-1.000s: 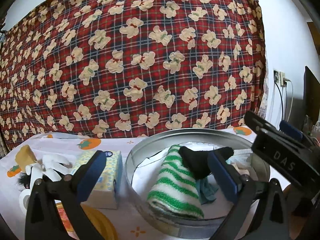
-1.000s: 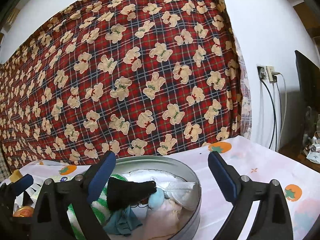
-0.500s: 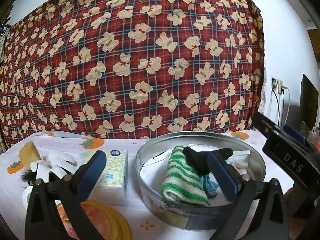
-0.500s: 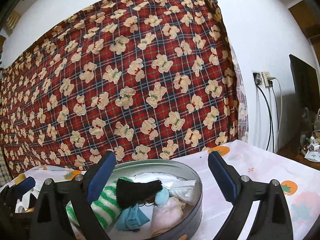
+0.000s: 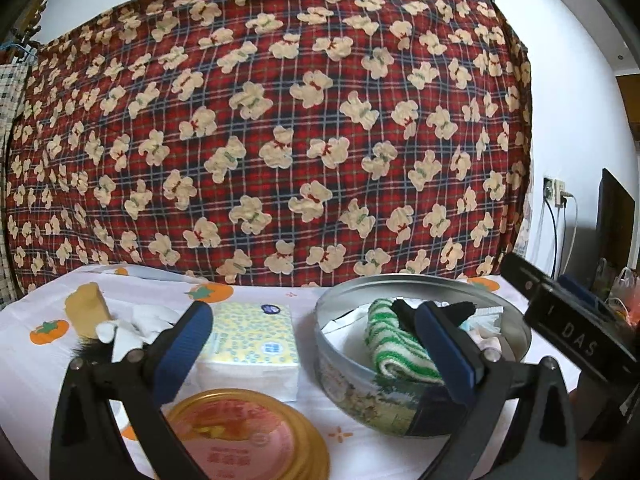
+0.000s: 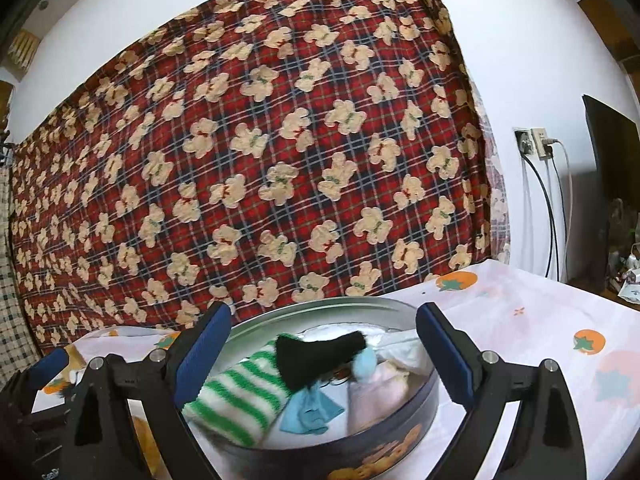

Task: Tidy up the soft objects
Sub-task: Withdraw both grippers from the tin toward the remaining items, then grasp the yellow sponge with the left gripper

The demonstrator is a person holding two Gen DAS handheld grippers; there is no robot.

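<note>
A round metal tin [image 5: 404, 396] [image 6: 384, 452] stands on the table with soft things in it: a green-and-white striped cloth [image 5: 394, 346] [image 6: 240, 396], a black sock [image 6: 316, 356] [image 5: 404, 314], a light blue cloth [image 6: 310, 410] and pale pink and white cloths [image 6: 376, 388]. My left gripper [image 5: 312, 354] is open and empty, in front of the tin and a tissue pack [image 5: 252, 344]. My right gripper [image 6: 322, 354] is open and empty, above the tin's near side. A white glove [image 5: 136, 322] and a tan sponge [image 5: 86, 310] lie at the left.
The tin's round lid [image 5: 240, 436] lies flat on the table near my left gripper. A red plaid bear-print blanket [image 5: 280, 120] hangs behind the table. The right gripper's body [image 5: 572, 332] shows at the right of the left wrist view. Wall sockets with cables [image 6: 536, 144] are at the right.
Both grippers have pulled back and lifted away from the tin, so more of the table, the lid and the tin's side show. Both stay open and empty.
</note>
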